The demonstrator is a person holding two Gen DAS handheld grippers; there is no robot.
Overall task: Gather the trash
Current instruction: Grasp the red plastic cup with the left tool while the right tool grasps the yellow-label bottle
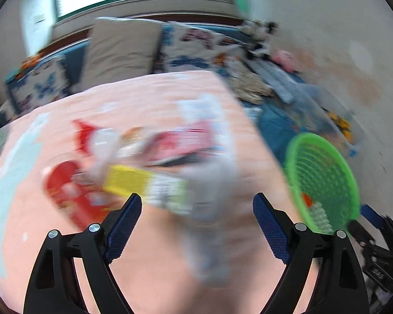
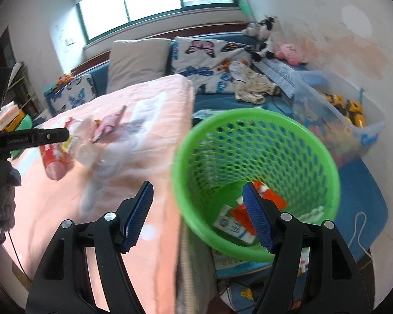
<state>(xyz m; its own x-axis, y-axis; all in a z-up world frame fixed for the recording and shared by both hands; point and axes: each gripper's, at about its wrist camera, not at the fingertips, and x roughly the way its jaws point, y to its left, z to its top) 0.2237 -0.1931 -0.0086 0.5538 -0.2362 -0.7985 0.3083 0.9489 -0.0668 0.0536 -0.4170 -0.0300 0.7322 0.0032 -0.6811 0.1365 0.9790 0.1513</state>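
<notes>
A blurred heap of trash lies on the pink bedcover (image 1: 170, 274): a red can (image 1: 65, 196), a yellow wrapper (image 1: 128, 180), a pink-red packet (image 1: 180, 144) and crumpled clear plastic (image 1: 212, 209). My left gripper (image 1: 196, 204) hovers open just short of the heap, its pads touching nothing. A green mesh basket (image 2: 256, 136) stands beside the bed, with a red wrapper (image 2: 272, 196) and a white-blue carton (image 2: 230, 225) inside. My right gripper (image 2: 197, 191) is open and empty, straddling the bed edge and the basket rim. The right wrist view also shows the red can (image 2: 55, 159) and the left gripper's finger (image 2: 47, 136).
Grey and butterfly-print pillows (image 2: 138, 60) line the back of the bed. Clothes and plush toys (image 2: 290, 51) lie at the far right. A clear storage bin (image 2: 353, 120) with yellow toys sits behind the basket. Blue mat (image 2: 364, 196) covers the floor.
</notes>
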